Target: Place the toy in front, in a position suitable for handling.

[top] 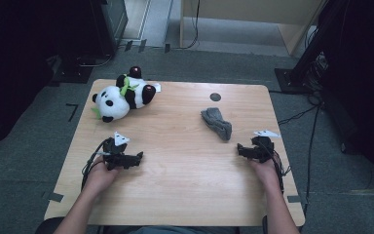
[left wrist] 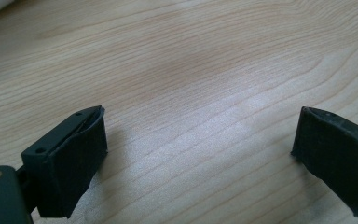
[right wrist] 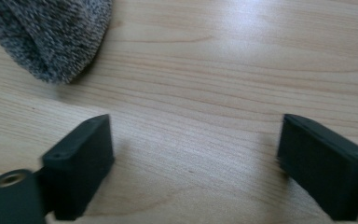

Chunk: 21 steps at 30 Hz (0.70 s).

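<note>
The left tool [top: 135,158] was a black, blocky handheld device topped by a small grey three-cornered plate, with a thin black cable looping back past the wrist. The right tool [top: 241,149] was built alike, black with its own pale triangular plate and trailing dark cable. Close up, each tool's two jaws were matte black rectangular blocks with squared ends; small screw holes dotted the left-hand jaw's top, and a brass-ringed hole sat at its base. Both forearms were bare, without sleeves.

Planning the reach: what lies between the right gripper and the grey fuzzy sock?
Only bare wooden table separates the right gripper from the grey fuzzy sock, in the right gripper view.
</note>
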Motion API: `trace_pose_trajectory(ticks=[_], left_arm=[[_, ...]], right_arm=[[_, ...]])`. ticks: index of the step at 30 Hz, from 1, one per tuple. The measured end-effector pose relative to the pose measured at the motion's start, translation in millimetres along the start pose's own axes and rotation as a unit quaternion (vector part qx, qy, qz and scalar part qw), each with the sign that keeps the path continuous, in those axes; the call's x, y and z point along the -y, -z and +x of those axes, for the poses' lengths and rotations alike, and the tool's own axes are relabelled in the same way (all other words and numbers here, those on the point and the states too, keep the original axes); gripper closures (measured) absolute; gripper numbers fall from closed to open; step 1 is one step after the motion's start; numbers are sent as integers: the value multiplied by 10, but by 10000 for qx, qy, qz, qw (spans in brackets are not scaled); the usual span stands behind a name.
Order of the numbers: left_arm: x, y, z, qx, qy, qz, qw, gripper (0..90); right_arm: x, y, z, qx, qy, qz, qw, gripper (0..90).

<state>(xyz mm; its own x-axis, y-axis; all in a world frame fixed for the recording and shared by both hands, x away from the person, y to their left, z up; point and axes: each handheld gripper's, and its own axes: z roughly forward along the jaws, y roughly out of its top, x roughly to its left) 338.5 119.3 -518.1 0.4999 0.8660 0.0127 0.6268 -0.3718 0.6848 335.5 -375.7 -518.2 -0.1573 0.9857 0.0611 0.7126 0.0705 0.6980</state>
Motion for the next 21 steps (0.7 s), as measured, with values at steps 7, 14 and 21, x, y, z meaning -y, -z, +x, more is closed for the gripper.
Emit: trace_pose_trajectory(ticks=[7, 14, 21], left_arm=[[-24, 34, 44, 68, 138, 154, 9998, 35], [-65, 48, 30, -42, 70, 263, 9996, 131], [-90, 94, 32, 88, 96, 30, 9999, 131]], right_arm=[[-1, 17, 6, -25, -50, 54, 10000, 146], [-1, 16, 5, -55, -14, 49, 10000, 150], [12, 7, 38, 45, 201, 72, 9998, 150]])
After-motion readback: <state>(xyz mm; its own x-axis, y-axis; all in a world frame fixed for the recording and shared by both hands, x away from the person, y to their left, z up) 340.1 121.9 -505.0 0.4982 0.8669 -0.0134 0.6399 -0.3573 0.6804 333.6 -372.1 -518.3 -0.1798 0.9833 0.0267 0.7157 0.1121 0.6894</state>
